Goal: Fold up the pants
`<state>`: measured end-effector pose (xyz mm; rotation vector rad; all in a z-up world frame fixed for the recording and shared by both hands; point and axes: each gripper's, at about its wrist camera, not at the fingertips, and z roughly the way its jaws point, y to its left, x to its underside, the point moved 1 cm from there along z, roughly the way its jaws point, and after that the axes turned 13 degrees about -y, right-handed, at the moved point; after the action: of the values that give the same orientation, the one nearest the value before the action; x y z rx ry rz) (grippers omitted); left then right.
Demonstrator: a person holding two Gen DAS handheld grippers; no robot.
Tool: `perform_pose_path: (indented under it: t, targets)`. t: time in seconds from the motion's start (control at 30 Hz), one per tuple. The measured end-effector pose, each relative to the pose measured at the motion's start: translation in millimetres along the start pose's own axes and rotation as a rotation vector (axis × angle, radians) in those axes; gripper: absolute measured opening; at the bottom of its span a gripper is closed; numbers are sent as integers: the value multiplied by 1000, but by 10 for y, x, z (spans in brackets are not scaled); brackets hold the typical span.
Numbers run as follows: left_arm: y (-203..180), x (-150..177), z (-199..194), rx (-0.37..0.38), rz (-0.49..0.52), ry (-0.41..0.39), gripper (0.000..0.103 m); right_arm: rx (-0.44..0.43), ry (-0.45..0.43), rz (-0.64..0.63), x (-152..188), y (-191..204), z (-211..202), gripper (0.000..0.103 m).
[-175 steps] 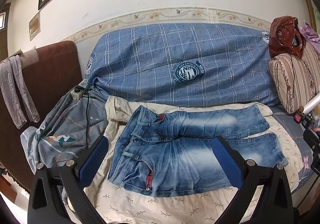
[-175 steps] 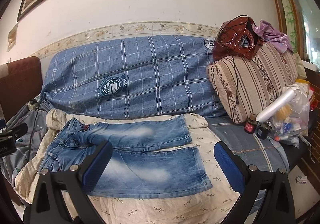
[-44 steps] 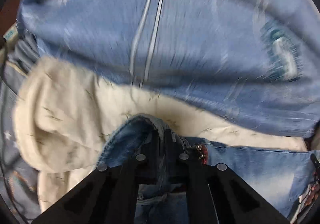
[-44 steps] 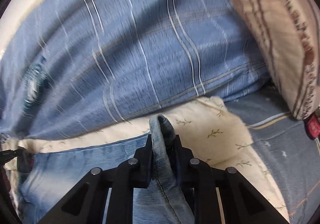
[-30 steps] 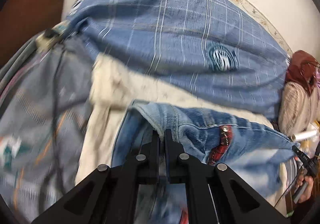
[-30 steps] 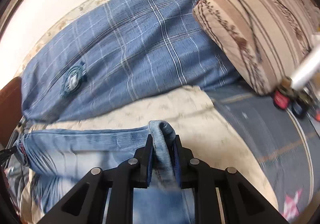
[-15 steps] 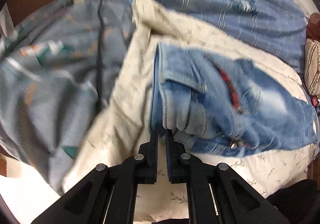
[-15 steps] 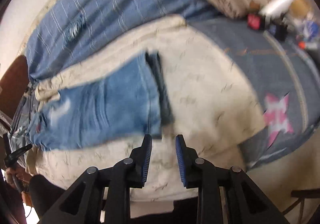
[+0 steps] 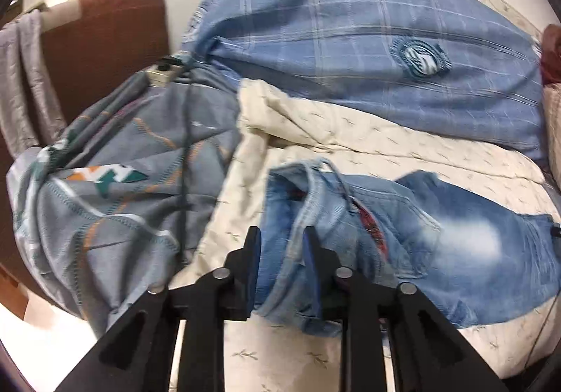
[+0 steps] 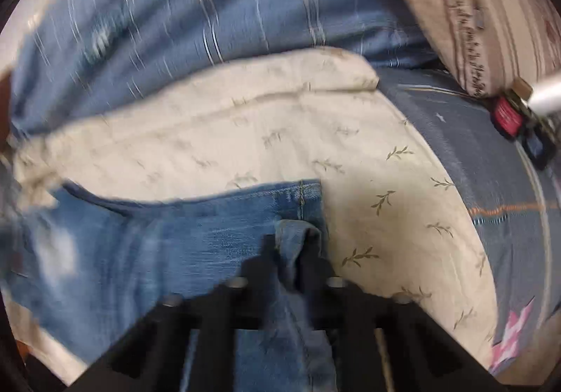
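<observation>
Black plastic fingers with blue pads frame the bottom of both wrist views. In the left view, the left gripper (image 9: 282, 245) has its jaws opening, with a narrow gap between them; the waistband end of the faded blue denim pants (image 9: 403, 238) lies bunched in that gap, and the pads do not appear to press on it. In the right view, which is blurred, the right gripper (image 10: 289, 252) is clamped tight on a pinched-up fold of denim at the hem end of the pants (image 10: 157, 245).

The pants lie lengthwise across a cream bedspread printed with small leaf sprigs (image 9: 385, 143), one leg folded over the other. A patch of red lining shows near the waistband, and a pale washed-out area marks the thigh. In the right view the stitched hem edge sits just beyond the fingertips, and the cream bedspread (image 10: 368, 181) reaches past it to the right.

Left of the bedspread in the left view lies a rumpled grey sheet with orange, white and teal zigzag shapes (image 9: 115, 181), with a dark cord running across it. Behind it stands a dark brown upholstered panel (image 9: 105, 41) with pale grey cloth (image 9: 21, 76) draped over its left edge.

Farther back, a long blue plaid bolster with a round teal badge (image 9: 350, 41) runs along a white wall. In the right view the same bolster (image 10: 210, 6) is streaked by blur, and a beige cushion with brown stripes (image 10: 473, 6) leans at the upper right.
</observation>
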<state>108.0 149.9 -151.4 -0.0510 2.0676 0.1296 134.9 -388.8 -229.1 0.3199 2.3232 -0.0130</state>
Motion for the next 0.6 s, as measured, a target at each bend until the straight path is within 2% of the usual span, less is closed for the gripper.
perform_pose_path:
  t: [0.03, 0.1, 0.17, 0.23, 0.3, 0.37, 0.4, 0.47, 0.5, 0.53, 0.6]
  targets:
    - [26, -23, -29, -28, 7, -23, 25, -5, 0, -14, -21, 24, -4, 2]
    - [96, -79, -110, -81, 14, -80, 25, 12, -69, -47, -152, 71, -123, 2]
    - [146, -109, -174, -109, 7, -112, 27, -8, -145, -11, -304, 41, -268, 2]
    - [119, -127, -202, -80, 3, -119, 29, 9, -156, 7, -368, 6, -227, 2]
    - [-19, -110, -188, -16, 21, -111, 36, 25, -113, 19, -340, -39, 13, 2]
    - [-245, -15, -82, 52, 78, -60, 63, -3, -59, 81, -246, -128, 291, 4]
    - [-325, 38, -20, 63, 98, -26, 65, -34, -64, 135, -216, -211, 310, 4]
    - [-483, 181, 156, 107, 131, 75, 65, -97, -90, 325, -179, -435, 212, 6]
    - [-554, 263, 257, 140, 144, 128, 65, -113, -90, 402, -166, -514, 157, 11]
    - [-595, 330, 351, 132, 162, 175, 65, -137, -101, 473, -146, -589, 57, 11]
    - [-628, 445, 521, 80, 189, 260, 66, -144, -140, 514, -113, -663, -148, 12]
